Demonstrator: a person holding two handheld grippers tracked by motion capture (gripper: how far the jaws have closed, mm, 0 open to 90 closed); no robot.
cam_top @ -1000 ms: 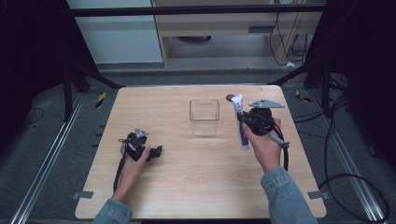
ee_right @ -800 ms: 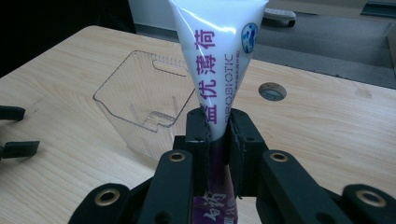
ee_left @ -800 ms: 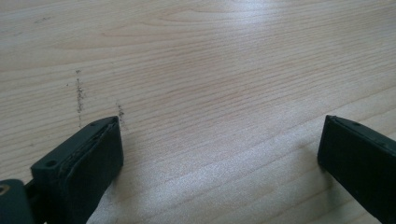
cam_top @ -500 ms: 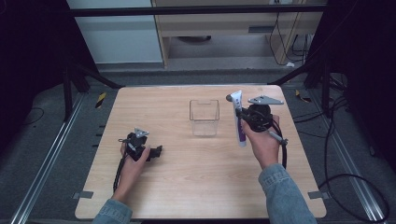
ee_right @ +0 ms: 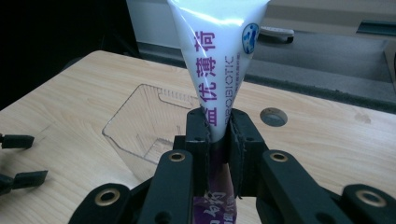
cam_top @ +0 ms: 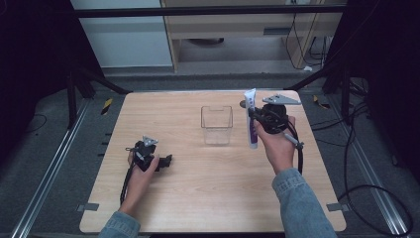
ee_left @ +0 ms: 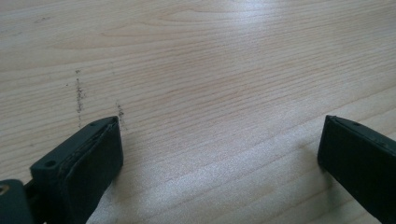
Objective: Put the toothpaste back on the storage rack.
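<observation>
**Toothpaste tube held up beside the clear box**

The right gripper [cam_top: 253,118] pinches a white and purple toothpaste tube [cam_top: 251,119]. Its two black jaws press on the tube from both sides, about the middle of it. The tube stands almost straight up, with its flat white end on top and its purple end hanging down just above the table [cam_top: 198,198]. In the right gripper view the tube [ee_right: 219,70] rises wide and white above the jaws, with purple writing on it. A hand [cam_top: 278,146] holds this gripper, and a blue denim sleeve [cam_top: 302,203] comes in from 6 o'clock.

At 9 o'clock from the tube, just beside it, stands a clear plastic box [cam_top: 216,124]. It is open on top and sits near the middle of the table. The tube and the box are apart.

A small round hole [ee_right: 273,116] in the table shows past the tube in the right gripper view.

The left gripper [cam_top: 168,161] is well apart, at about 8 o'clock from the box. It rests low on the table in the other hand [cam_top: 141,171]. Its jaws are spread wide with bare wood between them.
</observation>
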